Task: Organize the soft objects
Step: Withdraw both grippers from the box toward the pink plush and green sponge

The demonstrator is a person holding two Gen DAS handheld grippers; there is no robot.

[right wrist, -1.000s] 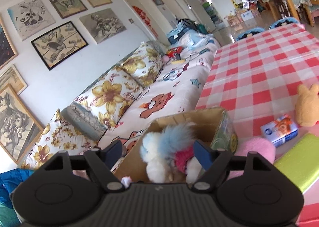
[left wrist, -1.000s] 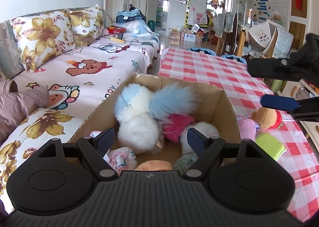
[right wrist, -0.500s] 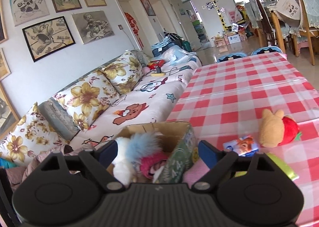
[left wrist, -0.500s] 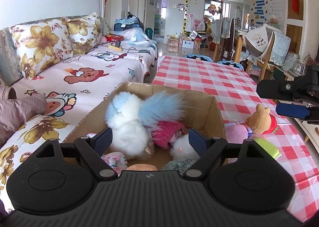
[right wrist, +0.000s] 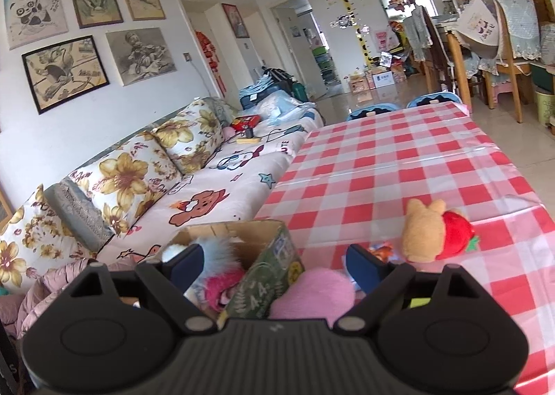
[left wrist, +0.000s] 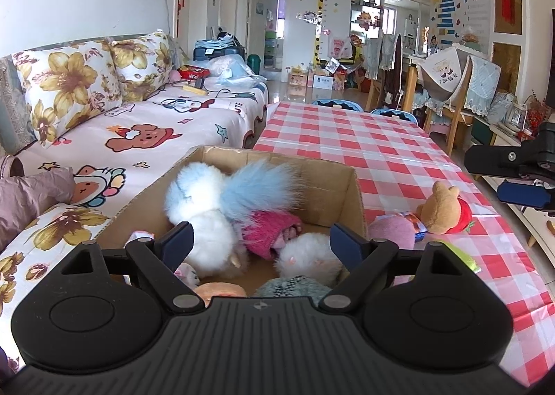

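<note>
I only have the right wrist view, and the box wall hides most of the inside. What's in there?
Observer: A white-and-blue fluffy toy fills the left of the cardboard box, with a pink knitted toy against it.
Operator: Any floor showing?
Observer: Only a bare patch in the far right corner; a small white plush lies nearer.
Operator: Where's my gripper from outside?
Observer: The right gripper hangs open, right of the bear.

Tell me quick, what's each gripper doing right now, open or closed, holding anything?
Left gripper: open, holding nothing, above the cardboard box of plush toys.
Right gripper: open, holding nothing, over the box edge and the pink plush.
</note>
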